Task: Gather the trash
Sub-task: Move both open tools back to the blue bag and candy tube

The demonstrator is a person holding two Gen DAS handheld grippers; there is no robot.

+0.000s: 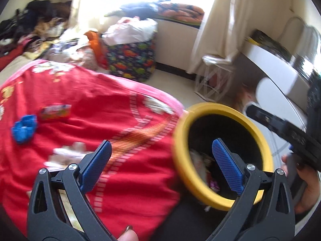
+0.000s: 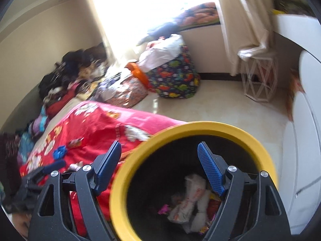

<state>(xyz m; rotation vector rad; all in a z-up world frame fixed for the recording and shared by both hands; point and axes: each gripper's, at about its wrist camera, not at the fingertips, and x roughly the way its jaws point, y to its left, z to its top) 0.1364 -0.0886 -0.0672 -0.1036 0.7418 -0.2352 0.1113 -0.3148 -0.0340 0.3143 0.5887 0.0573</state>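
Yellow-rimmed bin (image 2: 192,128) near right, beside bed, crumpled wrappers (image 2: 188,198) already at bottom. My left gripper (image 1: 160,166) released, nothing between fingers; my right gripper (image 2: 160,166) likewise spread, empty, over bin mouth. Remaining trash on red blanket (image 1: 100,120), left: blue scrap (image 1: 25,128), colourful wrapper (image 1: 55,111). Risks: soft blanket bunching into pinch; thin wrapper slipping; bin knocked on return.

A yellow-rimmed black bin (image 2: 192,182) beside the bed's edge holds crumpled wrappers (image 2: 190,198); a blue scrap (image 1: 25,128) and candy wrapper (image 1: 55,111) lie on the bed.
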